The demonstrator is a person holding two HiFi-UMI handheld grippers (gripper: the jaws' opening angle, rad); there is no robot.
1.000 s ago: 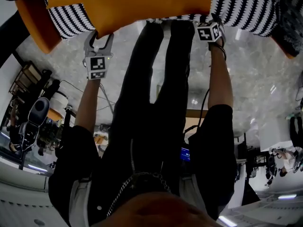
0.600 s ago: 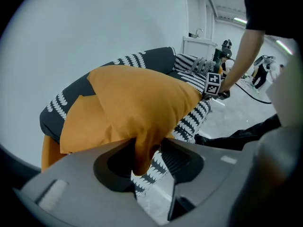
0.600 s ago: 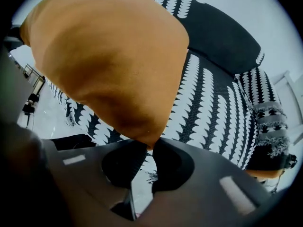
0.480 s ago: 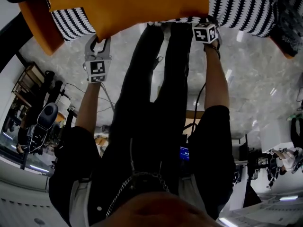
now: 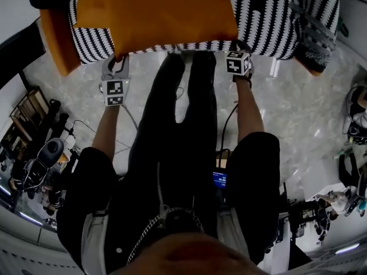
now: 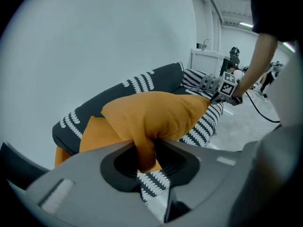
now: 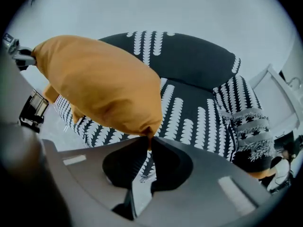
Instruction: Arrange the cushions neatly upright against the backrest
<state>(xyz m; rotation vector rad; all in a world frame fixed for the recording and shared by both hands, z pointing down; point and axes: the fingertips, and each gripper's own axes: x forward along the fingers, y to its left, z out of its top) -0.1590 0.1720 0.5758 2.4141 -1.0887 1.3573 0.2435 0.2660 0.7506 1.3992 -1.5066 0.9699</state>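
A large orange cushion [image 5: 155, 13] hangs above the seat of a black-and-white patterned sofa [image 5: 269, 22], held by its two near corners. My left gripper [image 5: 117, 62] is shut on a bunched fold of its left corner [image 6: 144, 150]. My right gripper [image 5: 234, 46] is shut on the tip of its right corner [image 7: 150, 134]. Both pairs of jaws have just been closing, with orange fabric between them. In the right gripper view the cushion [image 7: 94, 84] hangs clear of the seat [image 7: 189, 112] and the backrest [image 7: 189, 56].
A second orange cushion [image 5: 56, 36] lies at the sofa's left end. A dark fringed, striped cushion [image 5: 312, 33] rests at the right end. I stand on a pale marble floor [image 5: 298, 107], with cables and equipment [image 5: 40, 159] at the left.
Both grippers have closed on the orange cushion's near corners and risen with it. The cushion is now lifted off the seat front and sits further over the sofa.
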